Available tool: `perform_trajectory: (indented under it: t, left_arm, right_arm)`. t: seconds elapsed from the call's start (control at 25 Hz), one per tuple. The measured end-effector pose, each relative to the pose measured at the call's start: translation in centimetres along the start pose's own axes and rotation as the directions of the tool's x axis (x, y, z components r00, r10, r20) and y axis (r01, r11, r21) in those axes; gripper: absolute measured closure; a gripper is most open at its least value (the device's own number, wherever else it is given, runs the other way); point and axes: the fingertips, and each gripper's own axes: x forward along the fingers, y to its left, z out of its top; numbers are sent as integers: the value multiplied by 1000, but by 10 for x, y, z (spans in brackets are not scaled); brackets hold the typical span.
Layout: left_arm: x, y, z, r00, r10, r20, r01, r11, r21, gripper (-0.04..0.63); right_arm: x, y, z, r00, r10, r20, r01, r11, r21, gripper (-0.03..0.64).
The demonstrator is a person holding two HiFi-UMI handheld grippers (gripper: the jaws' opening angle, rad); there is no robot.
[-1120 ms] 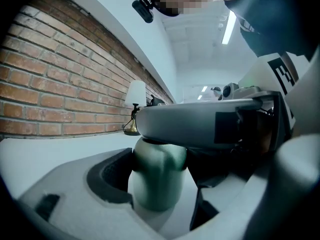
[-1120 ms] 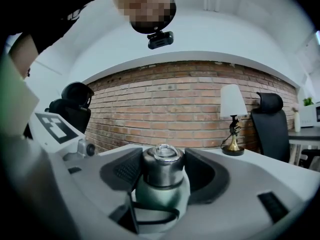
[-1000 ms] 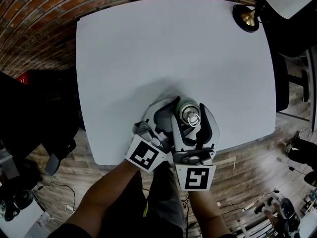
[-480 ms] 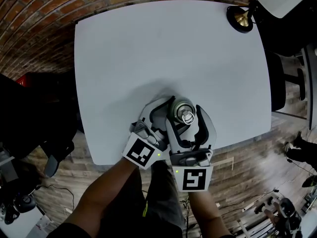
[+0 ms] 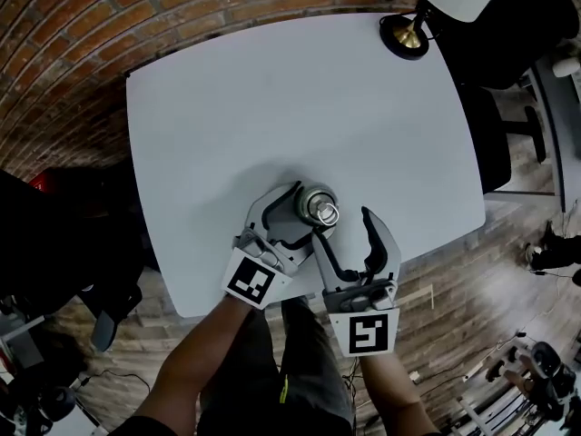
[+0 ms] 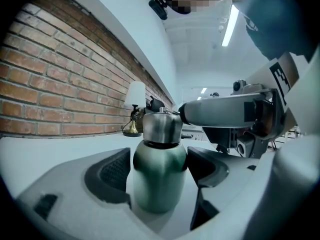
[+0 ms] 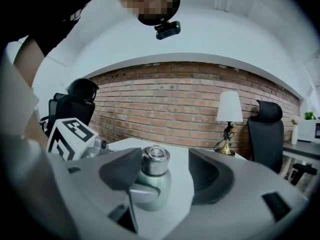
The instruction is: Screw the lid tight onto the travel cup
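A green travel cup (image 5: 307,198) with a steel lid (image 5: 321,210) stands upright near the front edge of the white table (image 5: 272,98). My left gripper (image 5: 304,209) reaches in from the left and is shut on the cup body (image 6: 159,176), a pad on each side. My right gripper (image 5: 343,227) sits just off the cup's near right and is open. In the right gripper view the lid (image 7: 155,161) lies between the spread jaws, close to the left pad (image 7: 122,169), with a gap to the right one. The ring on the lid top points up.
A lamp with a brass base (image 5: 404,34) and white shade stands at the table's far right corner. A black office chair (image 5: 495,125) is beyond the right edge. A brick wall (image 7: 165,104) runs along the far side. The table's front edge is just under the grippers.
My right gripper, earlier closed in around the lid from above, has drawn back toward me and to the right with its jaws spread. The left gripper stays on the cup.
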Motion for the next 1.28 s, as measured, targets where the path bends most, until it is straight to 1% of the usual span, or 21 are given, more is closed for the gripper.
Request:
perform_trajectory:
  t: [0.08,0.32,0.36,0.4,0.56,0.68,0.8,0.92,0.96,1.12,1.28]
  left_arm:
    - [0,1,3,1000,-1,3,1,1000,-9,249]
    - [-12,-2,16,1000,-11,0,11,1000,-2,247]
    - [-15,-2,18,1000,-13,-4,13,1000,-2,247]
    - [-17,-3,19,1000,-16,-9,16,1000,2,247]
    - [-32,-5,28,999,-18,-30,19,999,38,255]
    - [-48,-9,35,999,-15,-41,17,998,67,328]
    - [-60,-6,43,998,18,-53,-14,997,82,412]
    - [-71,-2,55,997,47,-61,-42,995,87,510]
    - [-75,-1,59,996,53,-66,-47,994,95,532]
    - [-88,5,81,994,88,-64,-81,991,108,559]
    - [-101,12,111,992,117,-40,-112,987,113,568]
  right_arm:
    - [-2,-1,2,1000,-9,-3,9,1000,-2,341]
    - [-15,1,7,999,-38,-30,38,999,-10,344]
    - [-17,0,8,998,-46,-35,46,999,-11,369]
    - [-19,0,10,998,-53,-42,53,999,-11,414]
    - [-28,-2,16,995,-72,-73,71,997,-19,476]
    - [-37,-7,20,990,-104,-94,103,995,-15,508]
    - [-48,-19,25,983,-157,-99,158,987,2,578]
    - [-60,-29,31,974,-199,-108,203,979,25,601]
    - [-64,-32,34,972,-207,-112,212,977,30,603]
    - [-79,-50,51,965,-246,-89,248,968,17,603]
    - [-93,-64,80,962,-268,-49,269,963,5,603]
